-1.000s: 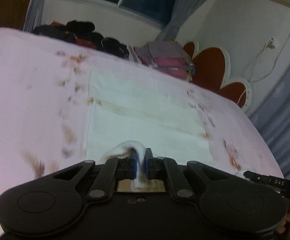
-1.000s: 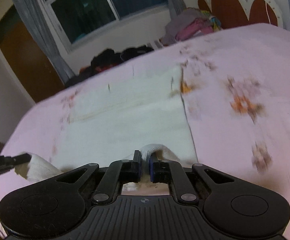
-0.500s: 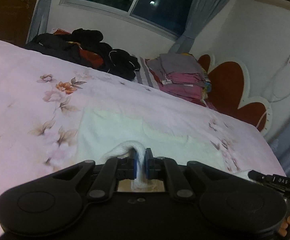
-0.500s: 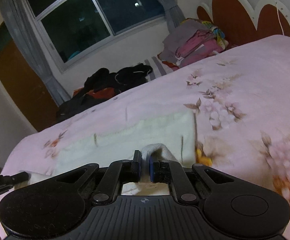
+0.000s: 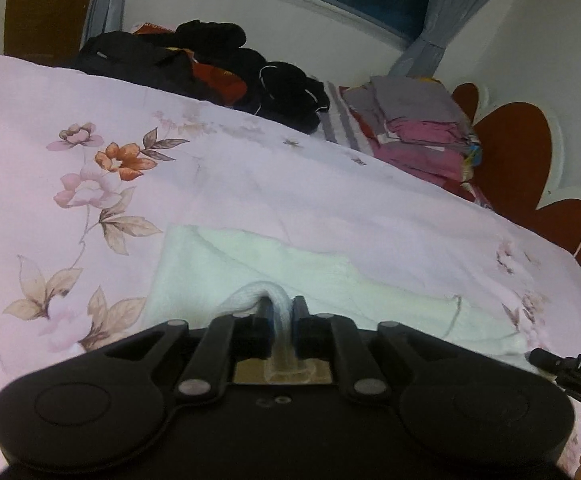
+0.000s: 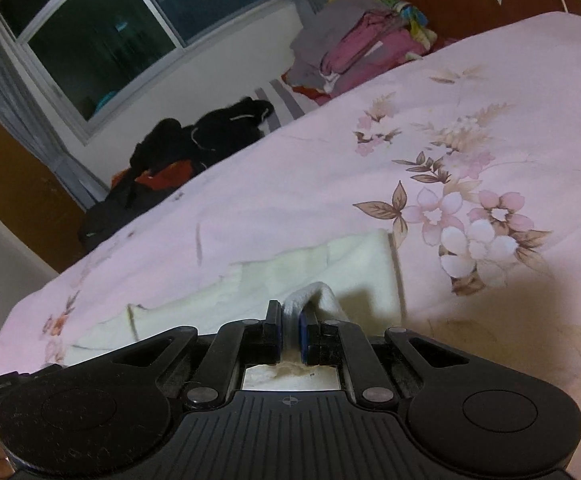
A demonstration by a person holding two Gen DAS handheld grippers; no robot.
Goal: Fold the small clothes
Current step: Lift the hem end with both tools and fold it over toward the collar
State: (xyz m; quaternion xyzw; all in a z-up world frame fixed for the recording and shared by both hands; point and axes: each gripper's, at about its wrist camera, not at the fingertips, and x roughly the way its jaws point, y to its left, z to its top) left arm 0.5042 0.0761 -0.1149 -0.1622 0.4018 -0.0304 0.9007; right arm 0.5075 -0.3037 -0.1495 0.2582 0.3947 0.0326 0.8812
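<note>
We have the white cloth (image 5: 250, 268) pinched at two points, one in each tool. The left gripper (image 5: 280, 316) has its jaws closed on a bunched edge of the fabric, which rises in a small hump just ahead of the fingertips and runs back between them. The right gripper (image 6: 289, 322) is clamped the same way on another bunched bit of the same edge, the fold of cloth (image 6: 322, 268) poking up just ahead of its tips. The rest of the cloth lies on the pink floral bedspread (image 5: 250, 168) directly ahead of both grippers, spreading away from them; a strip further ahead looks doubled over, with a ragged line across it.

We judge that we are in the middle of a fold: the near edge is lifted in both grippers and is being carried over the body of the cloth toward its far edge. How far along the whole task is we cannot tell, though a stack of folded clothes (image 5: 422, 132) sits well ahead and to the right of the left gripper, near a dark heap of clothes (image 5: 210, 68).

The next move, as we see it, calls for both grippers to travel forward together at equal height, keeping the edge taut between them, then lowering it square onto the far edge before the jaws let go.
</note>
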